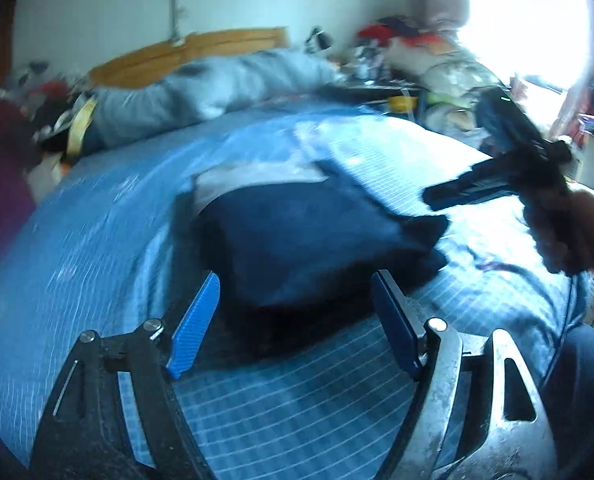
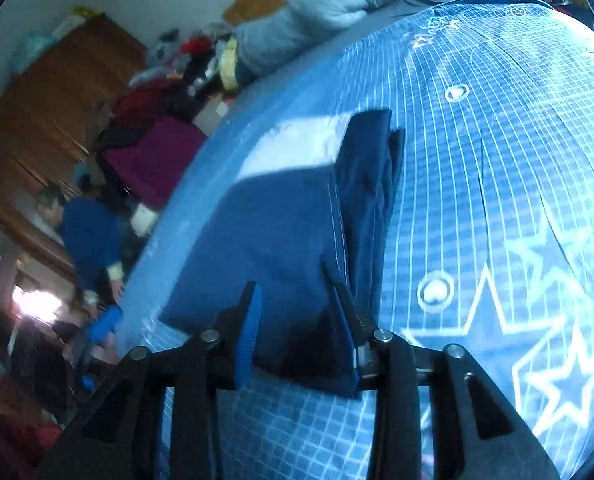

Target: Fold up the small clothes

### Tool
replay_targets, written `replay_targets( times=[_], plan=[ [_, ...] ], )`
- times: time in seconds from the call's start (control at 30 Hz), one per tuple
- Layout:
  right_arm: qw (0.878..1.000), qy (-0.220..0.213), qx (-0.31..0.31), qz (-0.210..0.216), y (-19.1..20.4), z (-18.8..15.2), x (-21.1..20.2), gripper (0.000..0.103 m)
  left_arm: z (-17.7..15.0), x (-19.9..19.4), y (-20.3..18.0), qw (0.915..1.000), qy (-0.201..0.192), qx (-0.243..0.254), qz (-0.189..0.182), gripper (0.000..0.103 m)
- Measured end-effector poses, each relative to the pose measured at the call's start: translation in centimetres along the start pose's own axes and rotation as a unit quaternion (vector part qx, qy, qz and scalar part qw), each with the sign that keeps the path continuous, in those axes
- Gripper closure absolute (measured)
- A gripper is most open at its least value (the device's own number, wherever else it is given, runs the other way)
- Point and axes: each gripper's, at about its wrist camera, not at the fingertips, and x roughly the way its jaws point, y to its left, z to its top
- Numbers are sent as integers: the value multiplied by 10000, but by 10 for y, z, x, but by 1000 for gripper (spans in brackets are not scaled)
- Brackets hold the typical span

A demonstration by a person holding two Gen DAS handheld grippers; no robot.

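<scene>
Folded navy garment (image 1: 297, 236) sat on the blue bedsheet (image 1: 109, 216), both grippers off it.

Left wrist view: the garment was dead center of the frame, and the left gripper (image 1: 295, 320) was spread wide at the bottom with nothing pinched, just the garment's near edge showing in the gap. The right gripper (image 1: 449, 196) came in from the right edge in a hand (image 1: 569, 232), kinda blurry. Right wrist view: the right gripper (image 2: 301, 336) was about half open, pads on either side of the garment's (image 2: 281, 232) near corner but not squeezing it. Grey duvet (image 1: 217, 84) piled at the top.
</scene>
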Motion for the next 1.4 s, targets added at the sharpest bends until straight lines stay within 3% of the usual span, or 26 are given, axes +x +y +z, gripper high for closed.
replay_targets(
  times=[0.1, 0.27, 0.4, 0.47, 0.5, 0.6, 0.7, 0.77, 0.8, 0.83, 0.97, 1.17, 1.23, 1.3, 1.4],
  plan=[
    [9998, 125, 49, -132, -2, -11, 13, 58, -4, 9, 8, 9998, 136, -30, 135, 28],
    [9991, 296, 190, -231, -7, -23, 30, 58, -16, 36, -1, 9987, 478, 152, 56, 28],
    [9991, 298, 240, -196, -8, -31, 32, 59, -21, 51, -1, 9970, 763, 91, 82, 39],
    [9991, 348, 239, -18, -5, -35, 32, 89, -16, 53, 4, 9968, 778, 25, 165, 51],
    [9992, 332, 213, 35, -2, -37, 30, 94, -13, 54, 8, 9968, 750, 34, 281, 67],
    [9997, 180, 110, -134, 0, -39, 22, 98, 1, 51, 17, 9969, 651, 174, 395, 76],
    [9998, -18, 108, -171, -3, -42, 10, 100, 8, 29, 3, 9923, 356, 971, 684, 77],
    [9997, 41, 96, -200, -6, -47, 13, 100, -7, 36, 5, 9895, 605, 1135, 661, 75],
    [9996, 110, 102, -254, -8, -51, 17, 100, -20, 50, 9, 9875, 995, 1080, 570, 77],
    [9992, 231, 76, -302, -10, -57, 25, 101, -43, 71, 11, 9798, 1537, 1138, 577, 77],
    [9981, 409, -141, -438, -5, -72, 34, 100, -36, 59, 3, 9792, 1365, 1360, 642, 79],
    [9992, 26, -272, -284, 10, -48, -8, 78, -42, 37, 16, 9875, 1207, 949, 343, 73],
    [9995, -307, -109, -47, 7, -34, -23, 62, -46, 38, 17, 9886, 1230, 805, 318, 71],
    [9993, -379, 49, -50, -1, -21, -19, 62, -48, 46, 17, 9888, 1258, 741, 306, 70],
    [9995, -161, 238, -143, -16, -4, 12, 72, -48, 52, 18, 9887, 1308, 682, 269, 65]
  ],
)
